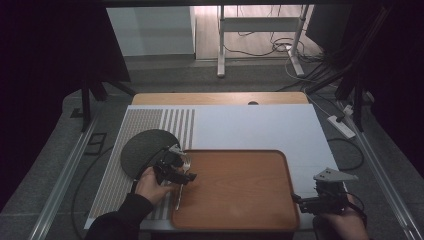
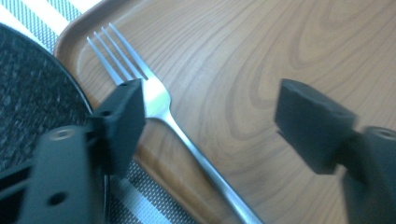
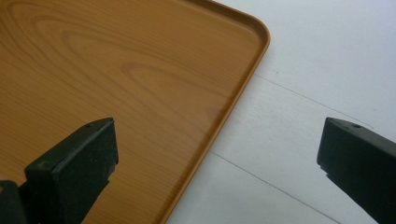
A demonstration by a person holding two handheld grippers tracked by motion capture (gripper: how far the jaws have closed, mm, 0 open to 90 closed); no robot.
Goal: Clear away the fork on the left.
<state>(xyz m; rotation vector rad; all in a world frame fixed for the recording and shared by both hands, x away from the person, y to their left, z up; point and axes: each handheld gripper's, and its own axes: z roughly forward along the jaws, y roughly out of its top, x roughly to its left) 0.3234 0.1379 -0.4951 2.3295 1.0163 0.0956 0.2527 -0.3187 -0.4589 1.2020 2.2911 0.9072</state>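
A metal fork (image 1: 178, 197) (image 2: 187, 140) lies along the left side of the wooden tray (image 1: 235, 185) (image 2: 261, 60), tines on the tray floor and handle crossing its rim. My left gripper (image 1: 186, 176) (image 2: 212, 105) hovers over the fork's neck, open, one finger (image 2: 123, 121) beside the fork head and the other well to the right, neither pad pressing on it. My right gripper (image 1: 300, 200) (image 3: 217, 140) stands open and empty over the tray's (image 3: 93, 60) near right corner, straddling the rim.
A dark round plate (image 1: 145, 147) (image 2: 32, 102) sits left of the tray on a striped placemat (image 1: 150, 117). A white mat (image 1: 250, 125) (image 3: 327, 60) covers the table beyond and right of the tray. Cables and a power strip (image 1: 341, 125) lie off the table's right.
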